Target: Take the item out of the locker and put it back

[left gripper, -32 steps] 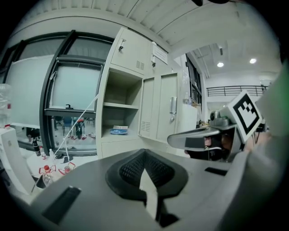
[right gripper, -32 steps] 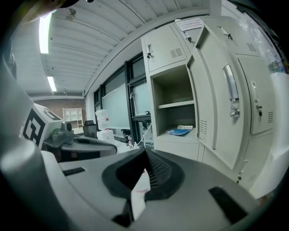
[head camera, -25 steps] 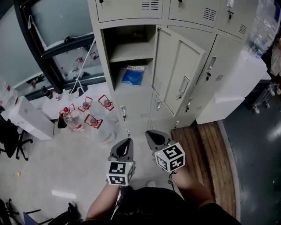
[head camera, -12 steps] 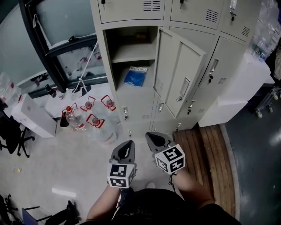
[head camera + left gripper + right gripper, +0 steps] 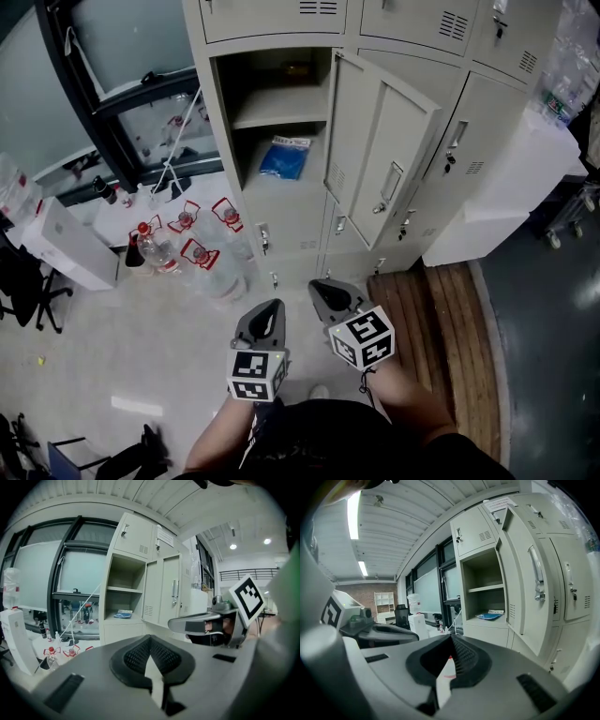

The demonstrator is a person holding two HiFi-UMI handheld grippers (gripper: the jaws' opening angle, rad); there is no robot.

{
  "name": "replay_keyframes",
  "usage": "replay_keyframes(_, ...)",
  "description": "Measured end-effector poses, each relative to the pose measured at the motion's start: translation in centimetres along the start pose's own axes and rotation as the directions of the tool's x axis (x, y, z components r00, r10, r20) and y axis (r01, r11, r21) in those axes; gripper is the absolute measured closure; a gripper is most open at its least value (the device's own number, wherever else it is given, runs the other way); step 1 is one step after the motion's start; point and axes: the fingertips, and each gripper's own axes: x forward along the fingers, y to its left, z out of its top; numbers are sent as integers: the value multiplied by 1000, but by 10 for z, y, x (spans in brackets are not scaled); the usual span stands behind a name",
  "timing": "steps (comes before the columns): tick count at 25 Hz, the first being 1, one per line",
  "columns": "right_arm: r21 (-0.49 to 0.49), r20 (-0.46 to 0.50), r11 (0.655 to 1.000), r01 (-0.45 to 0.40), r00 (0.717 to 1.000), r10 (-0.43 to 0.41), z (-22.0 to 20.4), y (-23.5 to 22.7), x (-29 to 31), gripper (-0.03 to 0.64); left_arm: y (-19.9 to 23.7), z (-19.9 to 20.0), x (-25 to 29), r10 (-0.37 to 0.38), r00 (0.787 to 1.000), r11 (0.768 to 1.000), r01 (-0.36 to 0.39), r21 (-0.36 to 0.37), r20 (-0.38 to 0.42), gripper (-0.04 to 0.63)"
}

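Note:
A blue packet point(image 5: 284, 157) lies flat on the lower shelf of the open locker compartment point(image 5: 277, 112); it also shows in the left gripper view point(image 5: 123, 614) and the right gripper view point(image 5: 490, 616). The locker door point(image 5: 380, 141) stands swung out to the right. My left gripper point(image 5: 266, 317) and right gripper point(image 5: 328, 296) hover side by side over the floor, well short of the locker. Both point toward it. The left gripper point(image 5: 150, 637) is shut with nothing in it. The right gripper point(image 5: 451, 637) has its tips together, also with nothing between them.
Several water bottles with red handles point(image 5: 192, 248) stand on the floor left of the locker, beside a white box point(image 5: 66, 246). A wooden platform point(image 5: 436, 319) lies at the right under a white cabinet point(image 5: 506, 187). A black chair point(image 5: 19, 291) is at far left.
Both grippers hold still and stay shut. Only the head view has drifted slightly, so the locker sits a little differently in the picture.

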Motion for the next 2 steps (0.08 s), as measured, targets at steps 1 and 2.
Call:
replay_keyframes(1, 0, 1, 1000, -1, 1000, 1, 0, -1, 0, 618, -1, -1, 1, -1, 1000, 1000, 1, -1, -1, 591)
replay_keyframes(2, 1, 2, 1000, -2, 1000, 2, 0, -3, 0, 618, -2, -1, 2, -1, 1000, 1000, 1, -1, -2, 591)
